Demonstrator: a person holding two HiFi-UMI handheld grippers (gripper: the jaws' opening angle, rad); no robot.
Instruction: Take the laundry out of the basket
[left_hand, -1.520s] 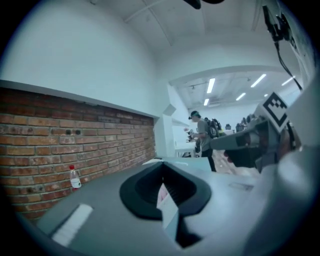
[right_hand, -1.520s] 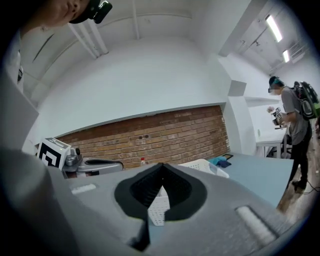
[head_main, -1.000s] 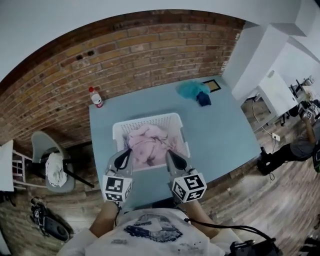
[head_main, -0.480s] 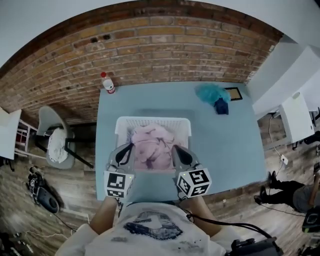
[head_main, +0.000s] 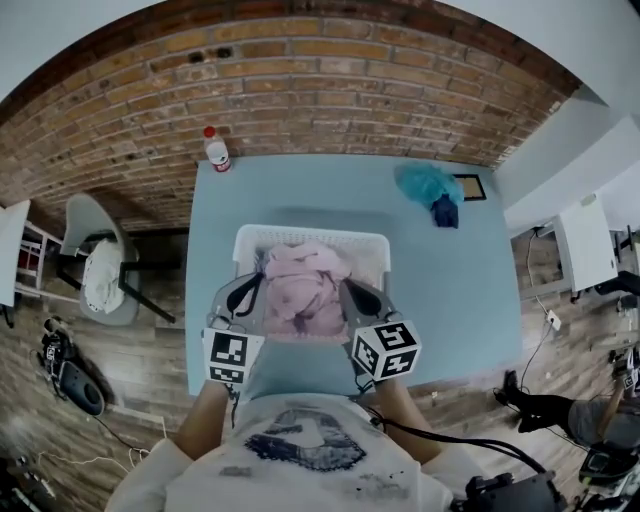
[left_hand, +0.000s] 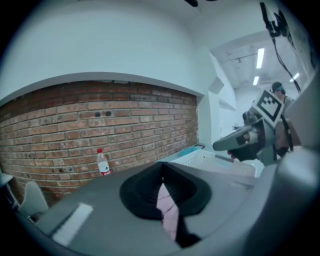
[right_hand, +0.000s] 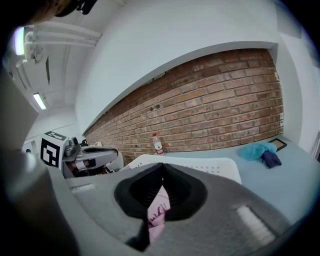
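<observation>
A white plastic laundry basket stands on the blue table, with a pink garment bunched up in it and over its near side. My left gripper is at the garment's left edge, my right gripper at its right edge. In the left gripper view the jaws are shut, with a strip of pink cloth pinched between them. The right gripper view shows the same: jaws shut on a fold of pink cloth. The basket's rim shows just beyond them.
A water bottle stands at the table's far left corner by the brick wall. A teal cloth, a dark blue cloth and a small frame lie at the far right. A chair stands left of the table.
The head view has swung left, so the table now sits squarer. Both grippers stay shut at the basket's near side, and the pink garment looks drawn up between them.
</observation>
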